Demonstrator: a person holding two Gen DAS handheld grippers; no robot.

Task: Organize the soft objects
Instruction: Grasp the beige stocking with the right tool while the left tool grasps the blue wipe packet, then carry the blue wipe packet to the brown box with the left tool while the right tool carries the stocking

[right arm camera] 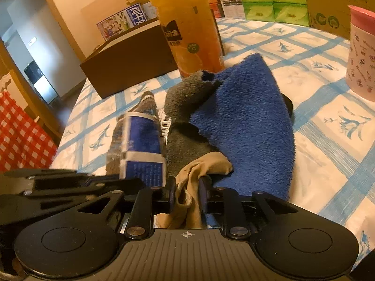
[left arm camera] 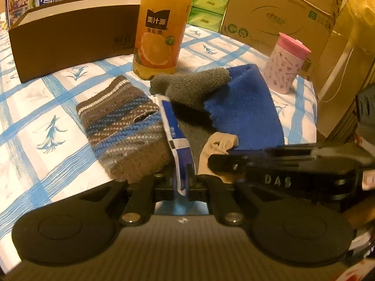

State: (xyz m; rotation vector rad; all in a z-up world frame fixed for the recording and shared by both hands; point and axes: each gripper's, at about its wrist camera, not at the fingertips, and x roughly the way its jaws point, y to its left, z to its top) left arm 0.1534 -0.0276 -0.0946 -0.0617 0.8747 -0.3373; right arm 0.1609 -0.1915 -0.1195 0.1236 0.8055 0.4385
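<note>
My left gripper (left arm camera: pixel 184 182) is shut on the near end of a blue-and-white packet (left arm camera: pixel 174 131), which rests against a knitted brown-and-blue striped piece (left arm camera: pixel 121 126). Behind the packet a grey fleece cloth (left arm camera: pixel 192 86) overlaps a blue fleece cloth (left arm camera: pixel 246 112). A beige stocking (right arm camera: pixel 201 164) lies at the near edge of the blue cloth (right arm camera: pixel 246 121). My right gripper (right arm camera: pixel 187 194) is open, and the stocking's bunched end sits loosely between its fingers. In the left wrist view the right gripper (left arm camera: pixel 220 161) comes in from the right, at the stocking (left arm camera: pixel 218 147).
An orange juice bottle (left arm camera: pixel 161 28) stands just behind the cloths, with a brown open box (left arm camera: pixel 70 37) to its left. A pink-lidded cup (left arm camera: pixel 286 63) stands at the right. A cardboard carton (left arm camera: pixel 281 16) and green tissue packs (left arm camera: pixel 208 2) line the back of the blue-checked tablecloth (left arm camera: pixel 46 107).
</note>
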